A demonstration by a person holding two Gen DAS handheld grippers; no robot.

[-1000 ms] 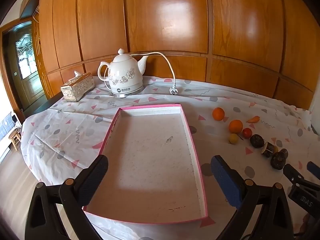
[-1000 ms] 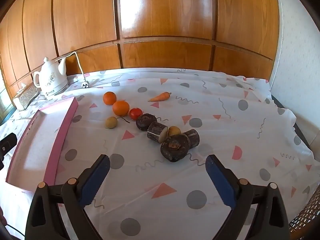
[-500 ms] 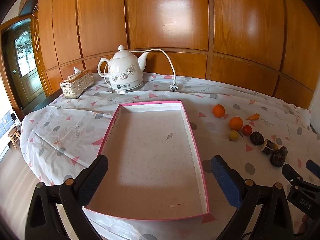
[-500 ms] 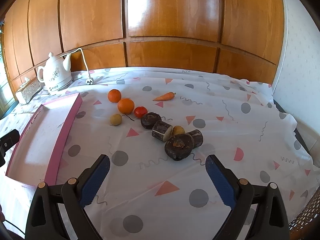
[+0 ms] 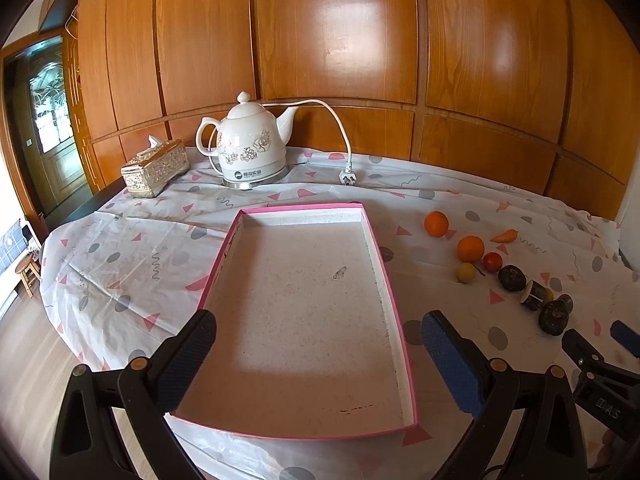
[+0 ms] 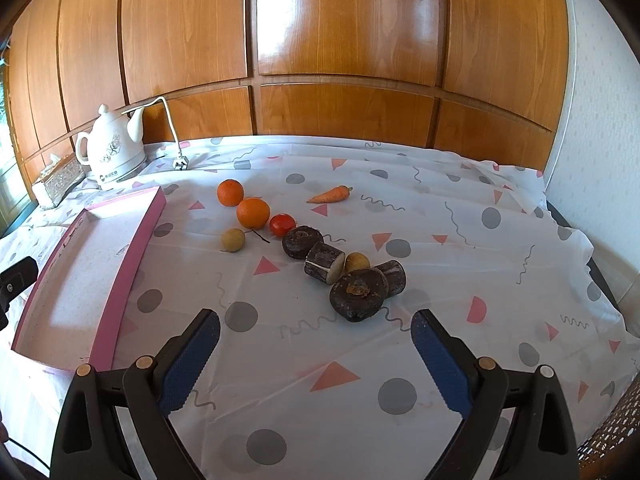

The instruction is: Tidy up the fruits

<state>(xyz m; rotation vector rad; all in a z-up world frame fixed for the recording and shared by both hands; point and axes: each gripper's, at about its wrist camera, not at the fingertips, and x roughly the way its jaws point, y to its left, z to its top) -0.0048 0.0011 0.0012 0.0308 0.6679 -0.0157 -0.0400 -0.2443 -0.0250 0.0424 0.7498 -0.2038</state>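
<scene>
Gaping wide, both ribbed-padded hand-held grippers: left [image 5: 318,354] over shallow pink-rimmed tray [image 5: 390,300], right [image 6: 316,350] near round oranges [image 6: 253,212].

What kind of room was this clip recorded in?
Most likely a home dining or sitting room. A table under a patterned plastic tablecloth stands against wood-panelled walls, with a white electric kettle and a tissue box on it. A glazed wooden door shows at the left.

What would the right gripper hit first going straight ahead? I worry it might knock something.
Probably the dark round piece, nearest in front of the open right gripper and roughly centred between its fingers. Bare cloth lies before it; depth is uncertain.
</scene>
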